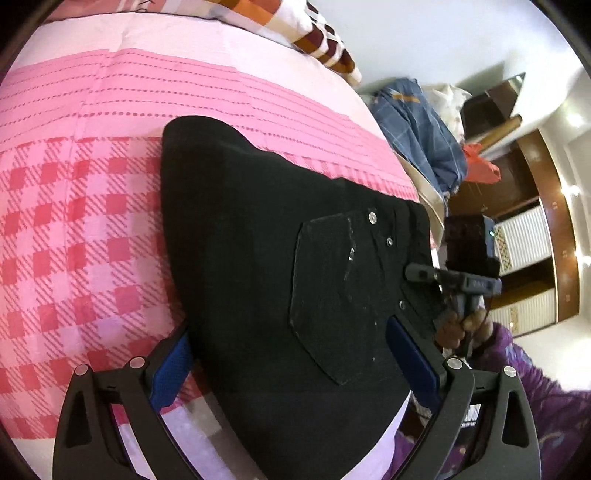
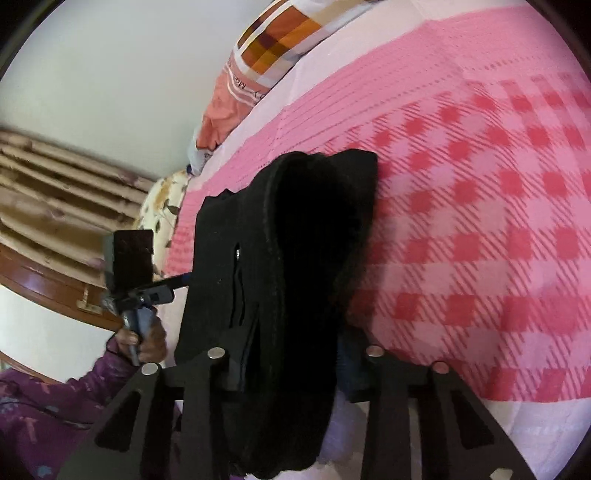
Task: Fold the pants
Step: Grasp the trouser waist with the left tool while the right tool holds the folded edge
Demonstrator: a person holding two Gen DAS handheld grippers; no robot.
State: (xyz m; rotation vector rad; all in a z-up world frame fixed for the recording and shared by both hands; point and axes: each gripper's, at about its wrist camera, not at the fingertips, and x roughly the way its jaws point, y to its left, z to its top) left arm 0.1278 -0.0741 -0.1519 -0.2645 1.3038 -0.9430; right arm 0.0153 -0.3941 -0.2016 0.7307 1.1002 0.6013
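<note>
Black pants point(image 1: 280, 266) lie partly folded on the pink checked bedsheet point(image 1: 74, 221), the back pocket and rivets facing up. My left gripper point(image 1: 291, 354) is wide open, its blue pads on either side of the waist end, the fabric passing between them. The right gripper shows at the right of that view point(image 1: 424, 275), touching the waistband edge. In the right wrist view the pants point(image 2: 295, 258) bunch between my right gripper's fingers point(image 2: 291, 365), which close on the thick fold; the pads are hidden by cloth. The left gripper's tip point(image 2: 177, 282) meets the pants' left edge.
Pillows with an orange-brown check lie at the head of the bed point(image 1: 314, 33). A pile of blue and red clothes point(image 1: 424, 129) sits beside the bed. Wooden wardrobes point(image 1: 535, 240) stand beyond. The person's purple sleeve point(image 2: 55, 406) is near the bed edge.
</note>
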